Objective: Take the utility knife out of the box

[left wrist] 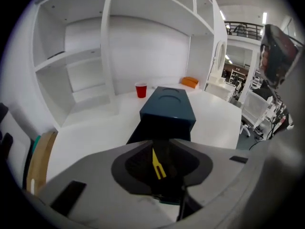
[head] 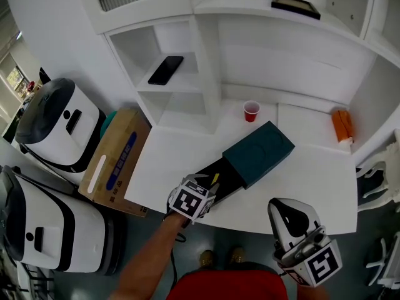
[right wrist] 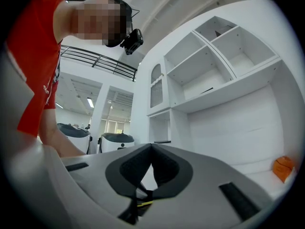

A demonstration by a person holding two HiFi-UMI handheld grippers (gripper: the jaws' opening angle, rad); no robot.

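Utility knife (left wrist: 157,165) lies in the open box (left wrist: 167,109) between the parted jaws of the down-tilted left gripper (left wrist: 162,144).

Head view looks steeply down; both gripper views face the shelves (left wrist: 71,57).

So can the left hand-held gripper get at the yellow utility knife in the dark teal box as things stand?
Probably yes: the black tray is slid out of its dark teal sleeve, the yellow utility knife lies uncovered, and the left hand-held gripper sits just above it, jaws apart.
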